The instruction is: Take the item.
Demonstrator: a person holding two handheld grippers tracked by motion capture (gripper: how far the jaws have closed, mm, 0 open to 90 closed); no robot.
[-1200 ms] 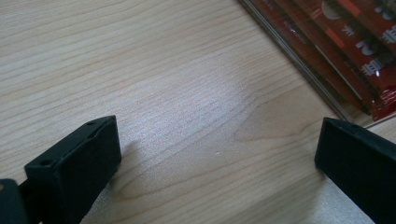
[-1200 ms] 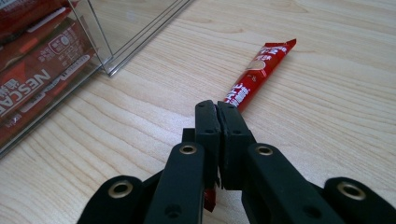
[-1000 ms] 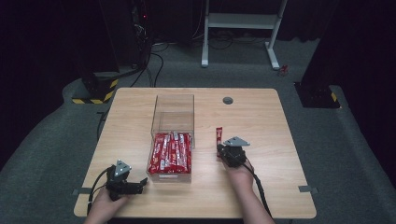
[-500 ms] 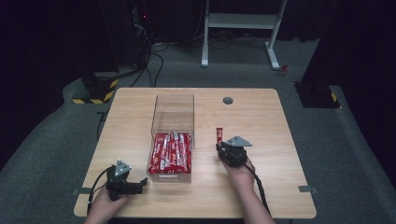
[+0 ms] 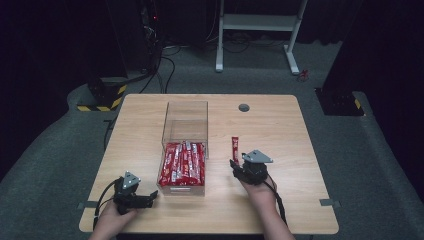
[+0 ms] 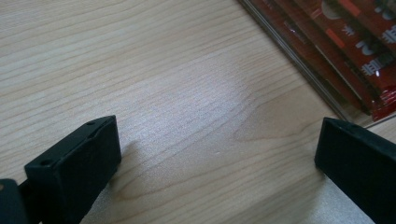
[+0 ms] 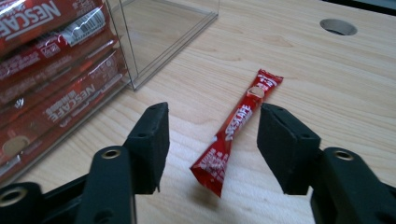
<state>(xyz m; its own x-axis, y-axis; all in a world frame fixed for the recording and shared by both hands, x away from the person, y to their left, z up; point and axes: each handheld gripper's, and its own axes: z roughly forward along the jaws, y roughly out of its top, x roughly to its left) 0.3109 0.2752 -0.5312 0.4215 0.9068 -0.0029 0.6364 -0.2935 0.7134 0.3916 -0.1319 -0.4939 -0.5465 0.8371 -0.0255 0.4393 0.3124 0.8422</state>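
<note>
Looking down from the high view, a clear box (image 5: 184, 145) on the table (image 5: 280, 125) holds red sachets (image 5: 183, 163) in its near half; the far half is bare. One sachet (image 5: 234, 149) lies just ahead of the right gripper (image 5: 234, 166). The left gripper (image 5: 150, 198) rests near the box's near left corner.

Left gripper view: jaws wide over bare wood, box corner (image 6: 345, 51) beyond.

Right gripper view: jaws parted wide, the sachet (image 7: 236, 128) lying between them, apart from both.

Red sachet (image 7: 237, 134) with white lettering, pale wood-grain table (image 5: 280, 130), black gripper jaws, clear box (image 5: 185, 120)
</note>
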